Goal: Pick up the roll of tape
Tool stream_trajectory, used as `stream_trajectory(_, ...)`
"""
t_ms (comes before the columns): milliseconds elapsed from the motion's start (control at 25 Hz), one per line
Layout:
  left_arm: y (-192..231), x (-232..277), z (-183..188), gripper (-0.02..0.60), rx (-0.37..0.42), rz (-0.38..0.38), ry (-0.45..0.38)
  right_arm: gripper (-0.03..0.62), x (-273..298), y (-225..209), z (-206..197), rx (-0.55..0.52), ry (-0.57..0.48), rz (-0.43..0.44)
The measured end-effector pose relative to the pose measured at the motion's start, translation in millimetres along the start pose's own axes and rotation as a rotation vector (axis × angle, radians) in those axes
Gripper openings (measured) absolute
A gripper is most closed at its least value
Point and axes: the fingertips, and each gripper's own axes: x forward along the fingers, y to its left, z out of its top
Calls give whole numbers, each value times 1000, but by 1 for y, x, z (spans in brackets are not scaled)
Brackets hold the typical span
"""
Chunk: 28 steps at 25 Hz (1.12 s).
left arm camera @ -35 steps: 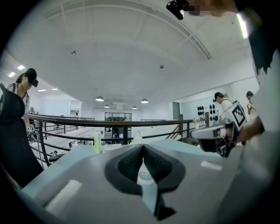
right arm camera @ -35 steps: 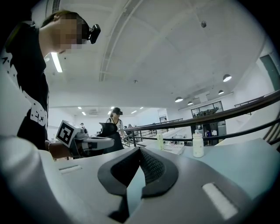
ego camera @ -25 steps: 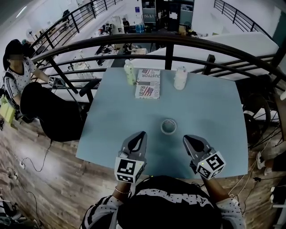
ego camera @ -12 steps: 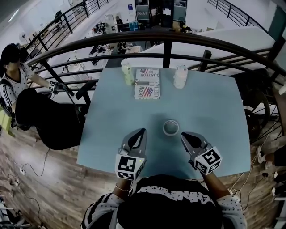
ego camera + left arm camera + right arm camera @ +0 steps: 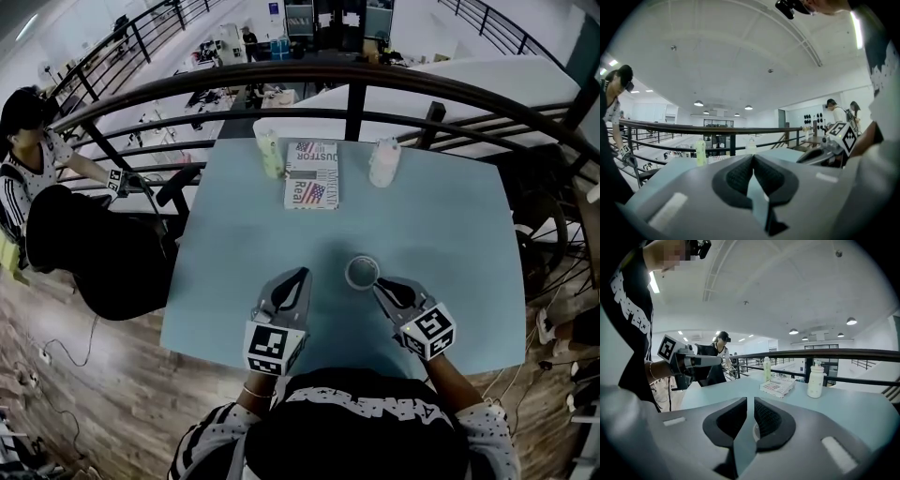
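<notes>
Now, the pale blue counter [image 5: 450, 225] lay mostly bare, with open room all round the roll of tape [image 5: 361, 272], which lay flat in the nearer half, well clear of every edge. Far back by the rear edge stood a green bottle [image 5: 272, 153], a flat printed book [image 5: 311, 174] and a white bottle [image 5: 383, 162], none in the way, with the black railing [image 5: 356, 80] behind them. The left tongs [image 5: 298, 277] hovered left of the roll, tips pressed together, empty. The right tongs [image 5: 380, 283] sat just beside the roll's near right side; its jaws had just been opening to a narrow gap, the roll showing through it, ungripped.
</notes>
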Motion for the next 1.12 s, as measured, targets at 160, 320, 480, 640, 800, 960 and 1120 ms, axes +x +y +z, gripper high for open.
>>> stream_trajectory(160,5,6,-9,0,-11,3,14,52,19,-5,-17,-40,67,21)
stream_trajectory(320,14,8,-18,0,-22,19,29,74,41,-7,-42,-107,155,47)
stream_trajectory(480,24,8,-23,0,-34,42,40,89,57,-6,-63,-183,247,82)
stream_trajectory(640,29,11,-27,0,-48,57,46,107,71,-8,-83,-240,324,114)
stream_trajectory(800,32,12,-31,0,-58,65,52,120,80,-11,-98,-294,375,140)
stream_trajectory(960,33,14,-35,0,-65,71,58,126,87,-9,-108,-310,400,171)
stream_trajectory(1120,35,15,-36,0,-70,71,59,127,95,-7,-115,-336,430,196)
